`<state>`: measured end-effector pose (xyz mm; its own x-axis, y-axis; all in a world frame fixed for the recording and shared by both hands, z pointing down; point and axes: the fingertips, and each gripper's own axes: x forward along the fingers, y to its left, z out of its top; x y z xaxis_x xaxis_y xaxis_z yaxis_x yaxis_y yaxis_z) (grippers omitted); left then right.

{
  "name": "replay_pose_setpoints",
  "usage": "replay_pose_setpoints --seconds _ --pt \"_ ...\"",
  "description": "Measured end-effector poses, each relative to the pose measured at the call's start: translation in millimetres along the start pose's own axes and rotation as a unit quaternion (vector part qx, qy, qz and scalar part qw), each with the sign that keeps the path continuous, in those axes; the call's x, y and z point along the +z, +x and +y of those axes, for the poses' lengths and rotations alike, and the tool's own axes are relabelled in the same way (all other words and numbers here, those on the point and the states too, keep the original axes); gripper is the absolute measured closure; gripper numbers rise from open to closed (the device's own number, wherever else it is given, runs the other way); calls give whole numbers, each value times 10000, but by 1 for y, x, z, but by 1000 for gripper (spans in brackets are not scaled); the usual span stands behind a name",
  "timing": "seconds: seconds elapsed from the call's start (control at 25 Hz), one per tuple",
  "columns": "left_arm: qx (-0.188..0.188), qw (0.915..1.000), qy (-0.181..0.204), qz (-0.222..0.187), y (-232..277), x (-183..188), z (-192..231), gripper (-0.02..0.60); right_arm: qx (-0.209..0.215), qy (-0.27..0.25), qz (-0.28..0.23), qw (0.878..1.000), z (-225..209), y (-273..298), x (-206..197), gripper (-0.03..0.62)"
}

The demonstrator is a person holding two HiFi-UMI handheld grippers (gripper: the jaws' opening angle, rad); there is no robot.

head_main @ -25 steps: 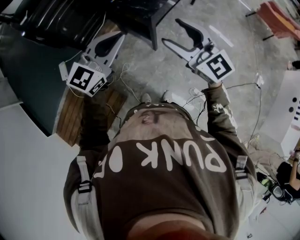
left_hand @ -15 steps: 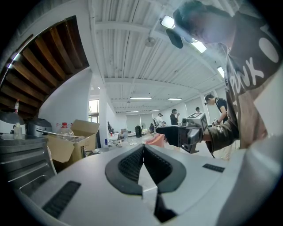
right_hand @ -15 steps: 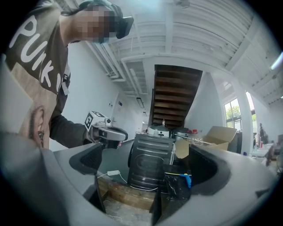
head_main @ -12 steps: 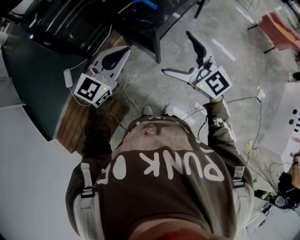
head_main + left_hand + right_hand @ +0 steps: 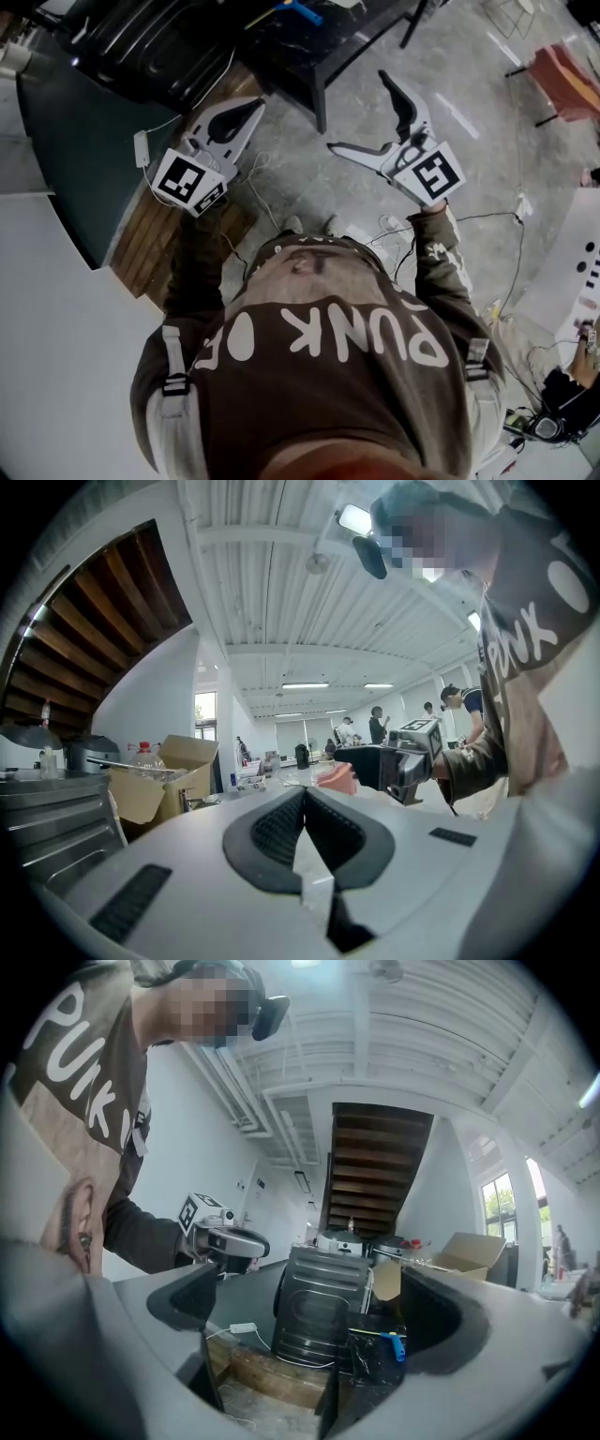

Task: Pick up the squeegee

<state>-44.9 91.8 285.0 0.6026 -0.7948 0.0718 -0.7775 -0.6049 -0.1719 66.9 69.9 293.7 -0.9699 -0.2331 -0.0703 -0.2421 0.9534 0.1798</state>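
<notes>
Concrete floor (image 5: 487, 159) below, ribbed white ceiling (image 5: 281, 592) and wooden staircase (image 5: 375, 1147) above.

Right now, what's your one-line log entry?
left gripper: shut, empty | right gripper: jaws just opened, empty | blue-handled tool: on black table, untouched

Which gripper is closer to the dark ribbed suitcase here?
Left. The left gripper hangs just right of the suitcase in the head view; the right gripper is farther right, beyond the black table leg, its jaws have just been opening, nothing between them.
</notes>
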Motion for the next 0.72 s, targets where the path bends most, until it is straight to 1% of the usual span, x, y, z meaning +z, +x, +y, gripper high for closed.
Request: replay_pose_setpoints --seconds 0.24,0.4,0.56,0.72 --pt "147 9999 28 20 6 4 -18 578 105 -5 -12 9999 -2 -20 -1 0" --pt "168 9998 15 51 12 1 -22 578 72 34 -10 10000 -10 -27 -6 0" --pt "170 9998 5 49 21 -4 -13 578 48 53 8 10000 -21 -22 -14 -1" --pt "123 9999 -1 37 34 -12 7 578 -25 76 58 10000 -39 -11 -25 -1"
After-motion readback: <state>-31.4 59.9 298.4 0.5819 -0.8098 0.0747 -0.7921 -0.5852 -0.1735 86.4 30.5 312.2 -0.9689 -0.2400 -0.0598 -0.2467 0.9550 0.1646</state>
